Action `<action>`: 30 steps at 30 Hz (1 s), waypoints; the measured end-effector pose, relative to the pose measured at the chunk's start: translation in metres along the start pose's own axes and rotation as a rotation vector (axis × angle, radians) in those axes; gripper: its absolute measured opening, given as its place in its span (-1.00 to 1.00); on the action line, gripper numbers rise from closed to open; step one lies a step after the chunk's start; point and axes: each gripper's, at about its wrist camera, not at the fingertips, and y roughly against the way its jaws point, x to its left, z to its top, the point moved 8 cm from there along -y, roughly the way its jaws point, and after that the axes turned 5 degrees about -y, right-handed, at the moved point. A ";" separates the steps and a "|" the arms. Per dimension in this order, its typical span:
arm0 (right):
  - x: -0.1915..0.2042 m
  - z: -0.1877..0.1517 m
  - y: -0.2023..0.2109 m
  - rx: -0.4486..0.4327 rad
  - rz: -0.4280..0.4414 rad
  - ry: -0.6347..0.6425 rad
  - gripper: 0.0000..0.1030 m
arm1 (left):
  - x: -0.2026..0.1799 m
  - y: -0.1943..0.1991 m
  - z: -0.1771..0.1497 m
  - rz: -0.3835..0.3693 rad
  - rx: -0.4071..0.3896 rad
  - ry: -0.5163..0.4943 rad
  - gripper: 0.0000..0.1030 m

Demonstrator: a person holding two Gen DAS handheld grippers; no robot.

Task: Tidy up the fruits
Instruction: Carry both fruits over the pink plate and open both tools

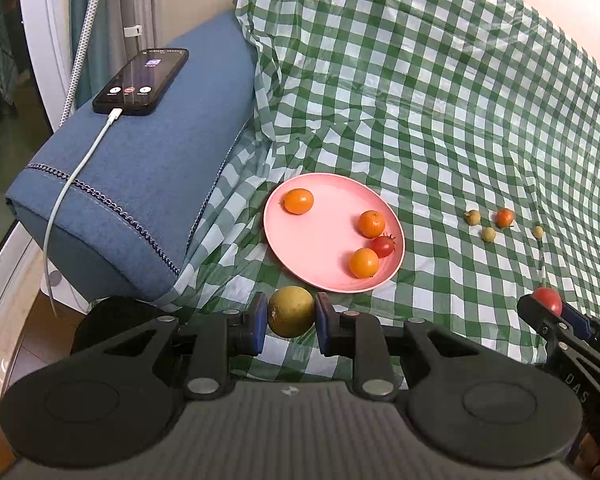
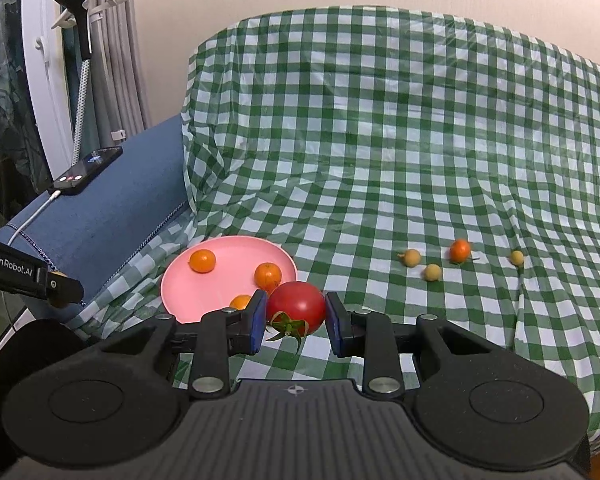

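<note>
Right wrist view, right tool point(image 2: 296, 318) pinching red tomato point(image 2: 296, 308), left tool point(image 1: 291, 318) pinching yellow-green fruit point(image 1: 290, 311).

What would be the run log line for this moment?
left gripper: shut on yellow-green fruit | right gripper: shut on red tomato | pink plate: four fruits

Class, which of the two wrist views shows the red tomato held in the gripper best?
The right wrist view: the red tomato fills the centre between the right gripper pads, green calyx visible. The left wrist view shows only its top at the right edge, small and partly hidden by that gripper.
</note>
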 end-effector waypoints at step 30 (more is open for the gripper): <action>0.011 0.006 -0.134 0.127 0.087 0.060 -0.38 | -0.019 -0.130 0.076 0.013 0.091 -0.084 -0.47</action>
